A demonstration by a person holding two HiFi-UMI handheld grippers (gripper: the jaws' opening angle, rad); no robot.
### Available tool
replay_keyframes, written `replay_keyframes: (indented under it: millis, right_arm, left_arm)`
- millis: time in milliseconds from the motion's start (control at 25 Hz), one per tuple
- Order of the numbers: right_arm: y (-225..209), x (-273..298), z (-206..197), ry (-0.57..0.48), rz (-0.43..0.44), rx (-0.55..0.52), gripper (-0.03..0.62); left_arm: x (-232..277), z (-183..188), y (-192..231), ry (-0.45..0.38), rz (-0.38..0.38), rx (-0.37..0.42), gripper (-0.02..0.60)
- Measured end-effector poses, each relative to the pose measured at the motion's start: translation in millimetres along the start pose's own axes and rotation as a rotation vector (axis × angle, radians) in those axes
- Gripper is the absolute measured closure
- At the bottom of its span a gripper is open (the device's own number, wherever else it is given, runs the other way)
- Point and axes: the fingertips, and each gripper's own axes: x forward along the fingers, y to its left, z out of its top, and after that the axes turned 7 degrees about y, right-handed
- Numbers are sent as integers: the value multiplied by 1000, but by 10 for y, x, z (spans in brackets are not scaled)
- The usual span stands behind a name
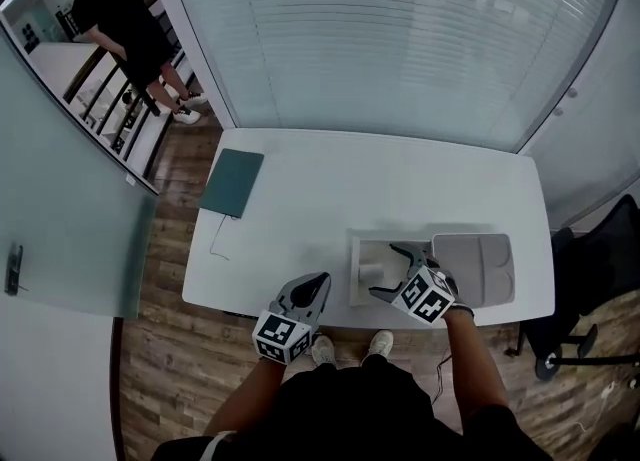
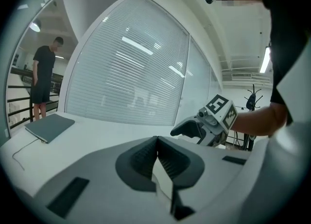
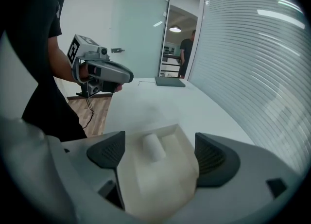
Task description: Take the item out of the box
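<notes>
One white bench (image 1: 330, 189), smooth, rectangular. One open box (image 1: 356, 274), white, matt, with moulded hollow inside. One item (image 1: 372, 273), small white cylinder, lies in hollow, not yet taken out. One grey tray (image 1: 475, 269) with rounded corners, just beside box on right. One dark green flat folder (image 1: 232, 182) at far left corner, one thin cable (image 1: 215, 239) near it. Right claw (image 1: 386, 270) wide open over box, two dark ribbed pads (image 3: 108, 154) either side of item, not touching it. Left claw (image 1: 318, 284) closed, empty, at near bench edge.
</notes>
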Motion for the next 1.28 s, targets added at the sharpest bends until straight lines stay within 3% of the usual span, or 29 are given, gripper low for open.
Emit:
replay_keyframes:
  millis: [240, 440, 720, 960, 1120, 1280]
  right_arm:
    - [150, 351, -155, 182, 110, -169, 152]
    - [225, 547, -292, 295, 142, -273, 151]
    - [196, 680, -287, 317, 150, -280, 155]
    - [212, 783, -316, 322, 166, -299, 223]
    - [277, 779, -329, 310, 176, -313, 359]
    - [288, 780, -332, 307, 147, -337, 430]
  left_arm:
    - [-5, -107, 7, 20, 30, -13, 568]
    - [-4, -78, -7, 4, 53, -12, 568]
    - [-38, -144, 80, 14, 98, -50, 568]
    - [-88, -185, 153, 10, 133, -69, 568]
    - [-122, -221, 199, 6, 161, -92, 568]
    - [-116, -252, 181, 10, 163, -97, 568]
